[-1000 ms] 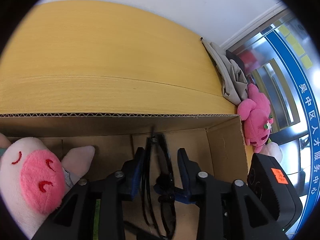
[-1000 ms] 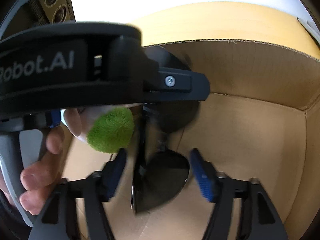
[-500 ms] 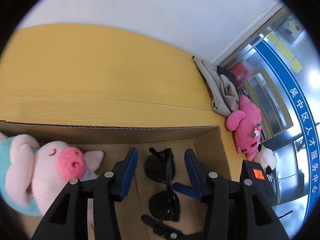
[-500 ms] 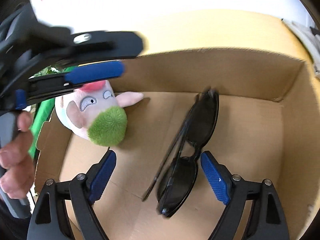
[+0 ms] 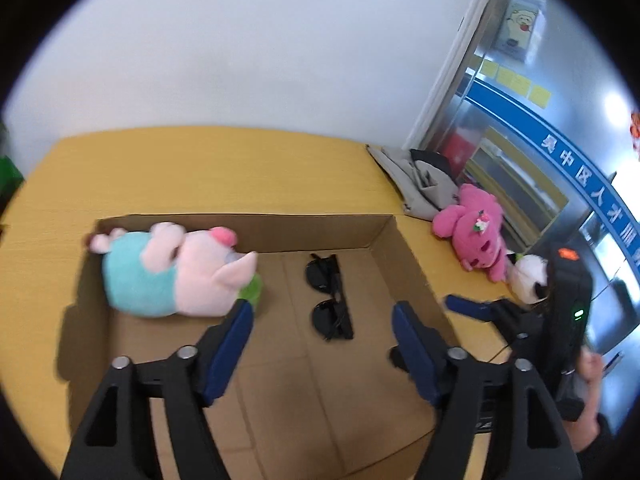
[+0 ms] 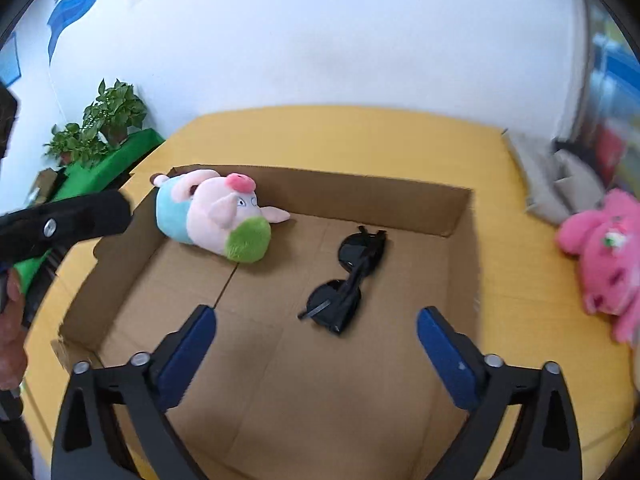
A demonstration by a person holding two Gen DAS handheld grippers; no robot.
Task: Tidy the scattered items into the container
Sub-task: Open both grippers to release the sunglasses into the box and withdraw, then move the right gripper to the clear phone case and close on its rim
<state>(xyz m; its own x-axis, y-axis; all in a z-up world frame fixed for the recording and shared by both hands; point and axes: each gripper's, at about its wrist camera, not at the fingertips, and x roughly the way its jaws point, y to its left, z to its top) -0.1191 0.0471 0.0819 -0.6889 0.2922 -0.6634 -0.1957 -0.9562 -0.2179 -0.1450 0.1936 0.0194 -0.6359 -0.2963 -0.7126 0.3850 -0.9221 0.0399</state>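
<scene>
An open cardboard box (image 5: 384, 240) (image 6: 460, 216) stands on the yellow table. Black sunglasses (image 5: 330, 296) (image 6: 348, 276) lie folded on its floor. A pink pig plush (image 5: 176, 276) (image 6: 216, 216) in a teal shirt lies at the box's back left. My left gripper (image 5: 322, 332) is open and empty, above the box, short of the sunglasses. My right gripper (image 6: 316, 336) is open and empty, also above the box. A pink plush (image 5: 476, 232) (image 6: 604, 260) and a white panda plush (image 5: 528, 276) lie on the table right of the box.
Folded grey cloth (image 5: 416, 176) (image 6: 552, 176) lies at the table's far right corner. Potted plants (image 6: 100, 120) on a green stand are left of the table. A white wall is behind. The right gripper's body (image 5: 568, 320) shows in the left wrist view.
Both grippers let go of the sunglasses, which now lie in the box. Both grippers have opened wide and pulled up and back from the box.
</scene>
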